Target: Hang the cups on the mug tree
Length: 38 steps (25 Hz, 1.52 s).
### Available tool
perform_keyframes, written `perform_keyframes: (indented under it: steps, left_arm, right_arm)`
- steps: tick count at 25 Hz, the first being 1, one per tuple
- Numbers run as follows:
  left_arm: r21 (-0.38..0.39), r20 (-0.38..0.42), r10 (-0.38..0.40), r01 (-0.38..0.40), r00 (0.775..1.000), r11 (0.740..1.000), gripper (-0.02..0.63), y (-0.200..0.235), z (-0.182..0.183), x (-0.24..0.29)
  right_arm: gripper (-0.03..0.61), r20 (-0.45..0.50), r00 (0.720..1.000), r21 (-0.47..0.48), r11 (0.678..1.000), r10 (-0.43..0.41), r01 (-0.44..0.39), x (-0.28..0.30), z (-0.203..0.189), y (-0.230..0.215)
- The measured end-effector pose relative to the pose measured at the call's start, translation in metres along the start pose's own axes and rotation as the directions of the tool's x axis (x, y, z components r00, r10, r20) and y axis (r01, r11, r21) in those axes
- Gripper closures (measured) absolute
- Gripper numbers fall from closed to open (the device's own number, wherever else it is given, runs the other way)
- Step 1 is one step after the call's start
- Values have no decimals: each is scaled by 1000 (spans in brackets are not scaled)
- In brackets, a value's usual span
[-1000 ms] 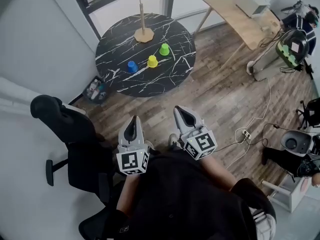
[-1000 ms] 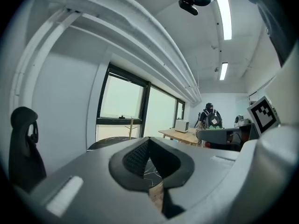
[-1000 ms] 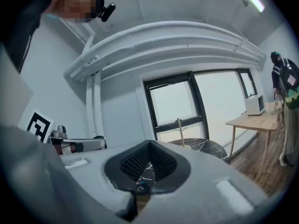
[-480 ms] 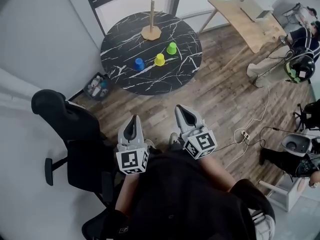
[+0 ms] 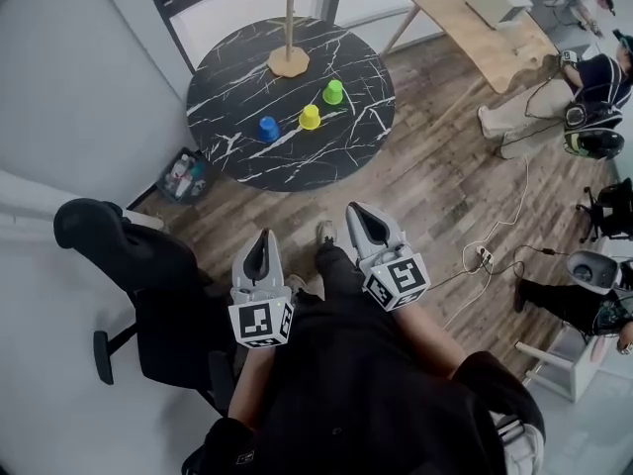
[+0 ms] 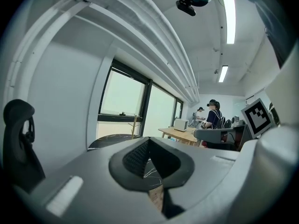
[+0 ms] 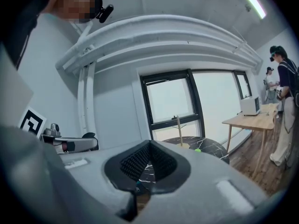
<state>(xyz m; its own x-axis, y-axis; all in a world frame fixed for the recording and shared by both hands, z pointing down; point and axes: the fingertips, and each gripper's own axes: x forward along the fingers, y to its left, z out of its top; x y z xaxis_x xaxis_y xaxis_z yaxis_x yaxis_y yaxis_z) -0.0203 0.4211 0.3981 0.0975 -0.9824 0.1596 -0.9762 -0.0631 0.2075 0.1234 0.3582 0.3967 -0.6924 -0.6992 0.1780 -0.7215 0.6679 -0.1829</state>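
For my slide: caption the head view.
Left gripper and right gripper shut, empty, far from table with three cups and bare mug tree.

Left gripper (image 5: 263, 255) & right gripper (image 5: 369, 228) held side by side near the person's body, both jaws closed, nothing btw them, pointing forward.

Place: office-like lab room
Near left: black office chair (image 5: 134, 265)
Far right: wooden desk (image 5: 485, 33), person (image 5: 591, 77)
Floor: wood planks, loose cables (image 5: 525, 191)
Far wall: tall windows (image 7: 175, 99)
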Motion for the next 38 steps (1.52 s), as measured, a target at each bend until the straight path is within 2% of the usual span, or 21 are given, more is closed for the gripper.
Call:
perform_keyframes:
  steps: [10, 18, 24, 31, 38]
  left_arm:
    - [29, 11, 45, -45, 999, 999, 612, 16, 21, 89]
    - [3, 11, 81, -81, 997, 997, 612, 15, 26, 163]
    - [-6, -9, 106, -107, 994, 994, 614, 7, 30, 202]
    - [11, -16, 116, -116, 993, 993, 612, 16, 35, 236]
    - [15, -30, 70, -70, 997, 997, 612, 46, 36, 273]
  right_arm:
    - [581, -33, 998, -21, 998, 57, -57, 82, 4, -54]
    - [581, -57, 994, -68, 993, 94, -98, 138, 14, -111]
    - [581, -73, 992, -60, 992, 104, -108, 163, 19, -150]
    - [581, -118, 986, -42, 992, 115, -120, 190, 9, -165]
    - [580, -124, 990, -40, 996, 71, -76, 226, 6, -169]
